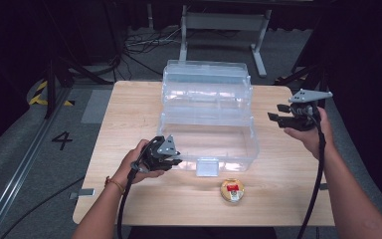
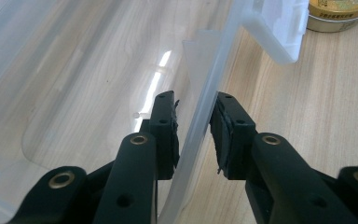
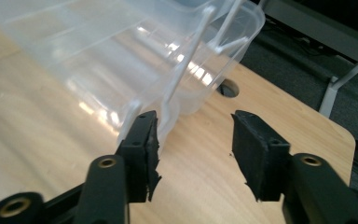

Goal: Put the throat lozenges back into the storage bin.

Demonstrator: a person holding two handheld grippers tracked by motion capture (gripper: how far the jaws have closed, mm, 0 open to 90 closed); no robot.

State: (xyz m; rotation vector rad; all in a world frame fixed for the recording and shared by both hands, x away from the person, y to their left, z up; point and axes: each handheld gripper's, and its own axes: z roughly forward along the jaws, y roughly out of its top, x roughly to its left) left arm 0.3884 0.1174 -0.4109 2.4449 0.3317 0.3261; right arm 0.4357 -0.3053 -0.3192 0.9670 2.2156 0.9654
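Pinching with the left gripper [image 1: 175, 160]: pads pressed on both sides of the thin front wall of the one clear, see-through plastic box [image 1: 209, 107]. Spread wide at the right gripper [image 1: 277, 113], with nothing between the pads, held in the air just beside the right end of the box and not touching it.

Counting up: two grippers, one box, one small round gold tin with a red label [image 1: 232, 190], one light wooden worktop [image 1: 129, 114].

From the high view: box sitting in the middle of the worktop, open side up, lid and upper tray folded back and stepped up away from the person. Long side running left to right across the worktop. Small clear latch [image 1: 207, 167] on the front wall, facing the person. Tin lying flat on the worktop just in front of the latch, apart from the box.

From the left gripper view [image 2: 196, 126]: close look at the wall [image 2: 200, 107] between the pads, plus the latch [image 2: 279, 32] and the tin's edge [image 2: 340, 14] beyond.

From the right gripper view [image 3: 193, 140]: rounded end of the box [image 3: 98, 60] by one pad, and a round hole in the worktop [image 3: 227, 87] behind it.
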